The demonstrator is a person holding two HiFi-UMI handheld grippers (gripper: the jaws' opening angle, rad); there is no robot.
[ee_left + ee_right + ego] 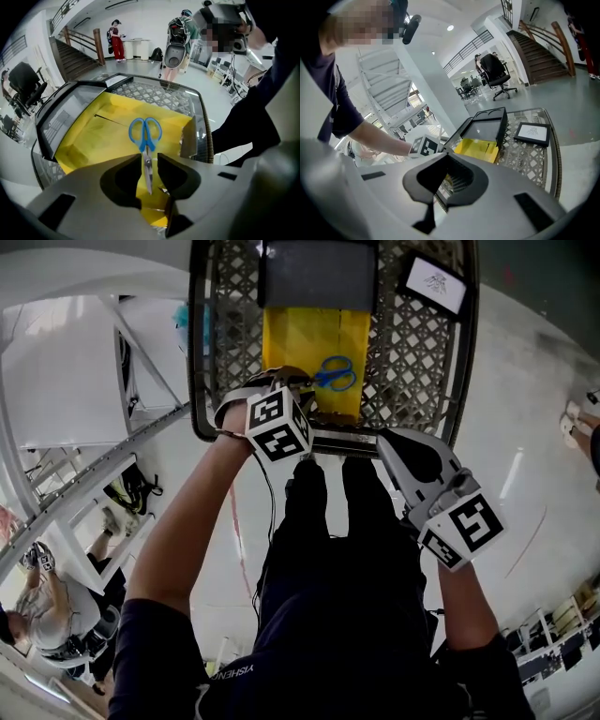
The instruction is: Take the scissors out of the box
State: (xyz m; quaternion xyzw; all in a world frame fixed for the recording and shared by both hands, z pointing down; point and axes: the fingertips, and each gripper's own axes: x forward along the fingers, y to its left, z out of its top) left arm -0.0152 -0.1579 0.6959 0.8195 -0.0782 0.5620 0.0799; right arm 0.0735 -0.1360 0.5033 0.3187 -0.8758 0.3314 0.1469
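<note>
Your left hand-held gripper (149,164) reaches into the yellow box (300,334) on the worktop (195,381), its jaws drawn in narrowly either side of the blades, with a sliver of gap showing. The scissors (335,374) lie in the box, blue handles toward 12 o'clock. Your right hand-held gripper (389,442) hangs at the box's 4 o'clock, jaws closed on nothing.
</note>
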